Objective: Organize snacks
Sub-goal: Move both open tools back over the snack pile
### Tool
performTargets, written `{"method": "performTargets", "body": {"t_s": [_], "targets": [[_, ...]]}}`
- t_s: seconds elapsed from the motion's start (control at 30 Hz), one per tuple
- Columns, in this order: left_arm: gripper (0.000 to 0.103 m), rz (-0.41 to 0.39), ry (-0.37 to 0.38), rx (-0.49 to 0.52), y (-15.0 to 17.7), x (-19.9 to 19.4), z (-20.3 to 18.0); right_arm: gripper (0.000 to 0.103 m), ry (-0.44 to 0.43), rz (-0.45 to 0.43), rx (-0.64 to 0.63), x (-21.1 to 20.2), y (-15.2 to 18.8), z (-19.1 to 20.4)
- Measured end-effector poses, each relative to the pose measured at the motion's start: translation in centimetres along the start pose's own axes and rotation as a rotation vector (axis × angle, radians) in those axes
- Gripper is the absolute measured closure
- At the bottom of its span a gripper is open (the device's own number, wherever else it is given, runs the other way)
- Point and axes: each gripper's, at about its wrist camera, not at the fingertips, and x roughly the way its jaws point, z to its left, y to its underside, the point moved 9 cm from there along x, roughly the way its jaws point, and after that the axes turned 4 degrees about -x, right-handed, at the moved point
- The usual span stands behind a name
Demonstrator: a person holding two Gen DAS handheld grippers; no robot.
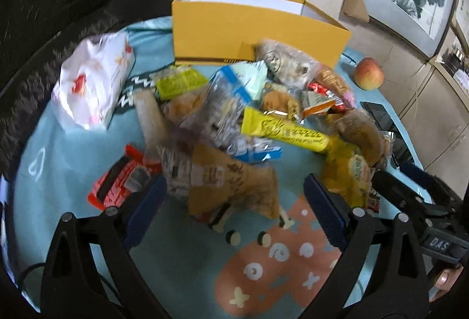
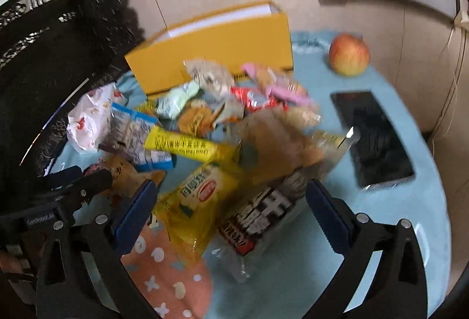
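Observation:
A heap of wrapped snacks covers the middle of a round table with a light blue cloth. Behind the heap stands an open yellow box. My left gripper is open at the heap's near edge, with a tan packet lying between its blue pads, which do not press on it. My right gripper is open wide over a yellow packet and a black-and-white packet. A long yellow bar lies across the heap.
An apple sits right of the box. A dark phone lies at the right of the table. A white plastic bag rests at the left, near a dark chair. Framed pictures lean on the wall.

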Motion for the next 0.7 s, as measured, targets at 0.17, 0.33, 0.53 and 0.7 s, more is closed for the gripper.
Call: {"method": "performTargets", "body": {"t_s": [0.17,0.33,0.53,0.7], "targets": [[0.007,-0.020,-0.022,-0.029,0.6,0.0,2.1,0.001,0.059,0.060,-0.051,2.2,0.4,1.4],[0.007,-0.024,-0.049,-0.050,1.0,0.0,3.6,0.041,0.088,0.097,-0.177,4.3,1.4,4.0],[0.007,-0.021,-0.056,-0.061,1.3,0.1,4.2,0.066,0.008,0.127,-0.192,4.2,2.0,4.6],[0.007,-0.040,-0.034,-0.027,0.8,-0.4,2.6,0.066,-0.045,0.081,-0.104,1.6,0.8,2.1]]}}
